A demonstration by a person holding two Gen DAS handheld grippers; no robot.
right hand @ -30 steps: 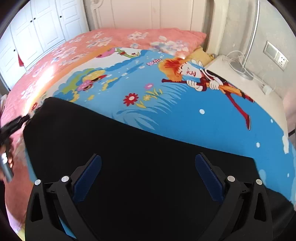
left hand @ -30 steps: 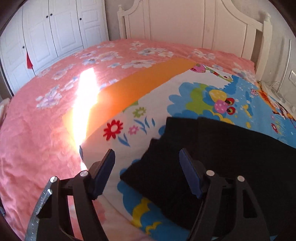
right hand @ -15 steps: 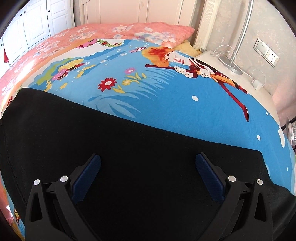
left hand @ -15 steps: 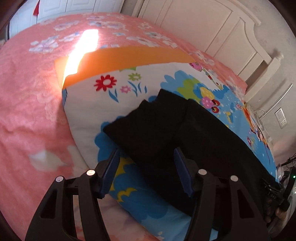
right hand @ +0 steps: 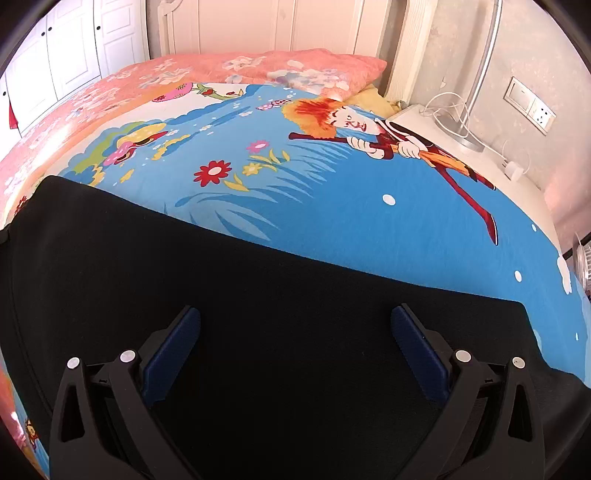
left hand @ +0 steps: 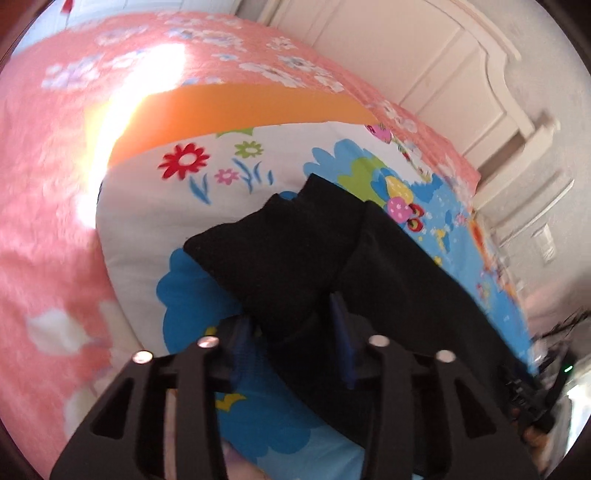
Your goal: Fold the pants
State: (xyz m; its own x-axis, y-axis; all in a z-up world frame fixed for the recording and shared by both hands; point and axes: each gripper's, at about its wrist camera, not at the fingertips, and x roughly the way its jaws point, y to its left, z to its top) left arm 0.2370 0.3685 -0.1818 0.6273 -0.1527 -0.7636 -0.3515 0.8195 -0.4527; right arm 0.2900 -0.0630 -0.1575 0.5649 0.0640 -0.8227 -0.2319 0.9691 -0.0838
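Observation:
The black pants (left hand: 295, 251) lie on a cartoon-print blanket (left hand: 159, 221) on the bed. In the left wrist view my left gripper (left hand: 291, 336) has its blue pads on either side of the near edge of the pants, with the cloth between them, and looks closed on it. The pant end beyond it is rumpled and raised. In the right wrist view the pants (right hand: 258, 295) spread flat and wide. My right gripper (right hand: 295, 332) is open just above them, holding nothing.
A pink floral bedspread (left hand: 44, 184) lies left of the blanket. A white headboard (right hand: 280, 26) and pillow (right hand: 295, 66) are at the back. A nightstand (right hand: 480, 155) with a lamp and cables stands on the right. White wardrobe doors (right hand: 55, 62) are at the far left.
My left gripper has moved in onto the near pant edge and narrowed around the cloth. My right gripper stays open over the pants, with the view shifted slightly.

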